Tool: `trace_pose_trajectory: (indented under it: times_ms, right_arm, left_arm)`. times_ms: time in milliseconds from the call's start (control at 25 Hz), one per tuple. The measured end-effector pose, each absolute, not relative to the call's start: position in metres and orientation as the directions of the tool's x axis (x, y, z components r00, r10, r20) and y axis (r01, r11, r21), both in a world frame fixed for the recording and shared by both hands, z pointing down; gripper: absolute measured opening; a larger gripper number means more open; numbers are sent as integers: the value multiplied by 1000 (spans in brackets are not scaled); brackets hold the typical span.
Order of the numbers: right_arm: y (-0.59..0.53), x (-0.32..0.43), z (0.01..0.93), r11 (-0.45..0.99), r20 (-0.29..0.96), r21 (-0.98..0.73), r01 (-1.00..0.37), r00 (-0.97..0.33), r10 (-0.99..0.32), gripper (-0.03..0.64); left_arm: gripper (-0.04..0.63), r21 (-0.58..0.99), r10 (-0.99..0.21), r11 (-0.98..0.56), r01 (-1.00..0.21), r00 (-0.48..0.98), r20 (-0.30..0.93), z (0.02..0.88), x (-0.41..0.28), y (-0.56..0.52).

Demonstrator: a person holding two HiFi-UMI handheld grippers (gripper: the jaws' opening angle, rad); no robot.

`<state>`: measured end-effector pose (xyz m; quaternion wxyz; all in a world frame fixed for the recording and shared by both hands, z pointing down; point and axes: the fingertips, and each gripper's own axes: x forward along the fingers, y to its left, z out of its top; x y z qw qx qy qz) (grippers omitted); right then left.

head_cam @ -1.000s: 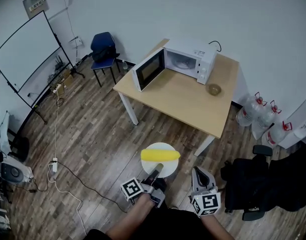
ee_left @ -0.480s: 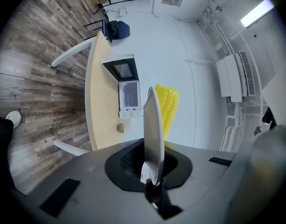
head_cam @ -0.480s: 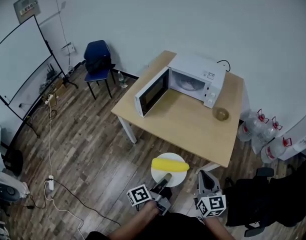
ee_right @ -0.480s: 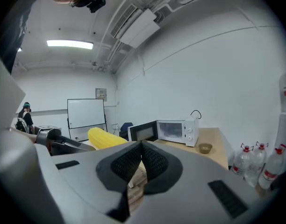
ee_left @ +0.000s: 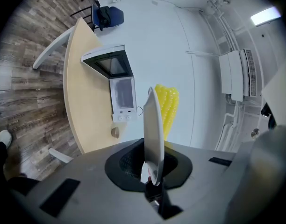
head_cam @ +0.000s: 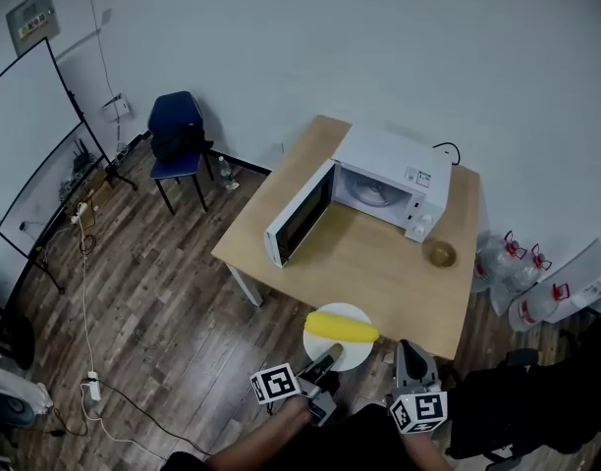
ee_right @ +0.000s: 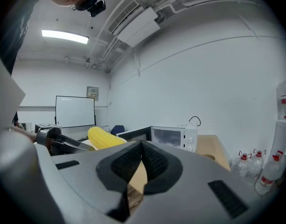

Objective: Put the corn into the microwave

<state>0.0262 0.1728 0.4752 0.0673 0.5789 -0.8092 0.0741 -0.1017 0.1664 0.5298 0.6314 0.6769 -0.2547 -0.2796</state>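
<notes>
Left gripper [head_cam: 329, 355], lower centre, pinches the rim of the white plate [head_cam: 321, 339] bearing the corn [head_cam: 342, 328]; right gripper [head_cam: 411, 355] beside it has jaws pressed together, empty.

The corn [head_cam: 342, 327] is a whole yellow cob lying on its side, running left to right across the far half of a white plate [head_cam: 325, 349]. My left gripper [head_cam: 329, 354] pinches that plate by its near rim and holds it about level, at the near edge of the wooden table [head_cam: 379, 263]. The microwave [head_cam: 389, 180] is white and stands on the far part of that table, well beyond the corn. Its door [head_cam: 299, 216], with a dark window, is swung wide open to the left, and the pale cavity lies open.
</notes>
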Motion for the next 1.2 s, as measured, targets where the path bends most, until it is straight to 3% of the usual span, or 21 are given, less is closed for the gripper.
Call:
trace_pose_trajectory:
  times_ms: [560,1200]
  right_arm:
    - [84,26,489,311,209,-74,-947,-320,-924,58]
    - [-87,76,496,297,206,-75,-952,-306,-929,58]
  left_arm:
    - [18,998,-684,-55,-30,729,-16,550,-91,43]
    - [18,998,-678,-40,43,732,-59,584,-24,-148]
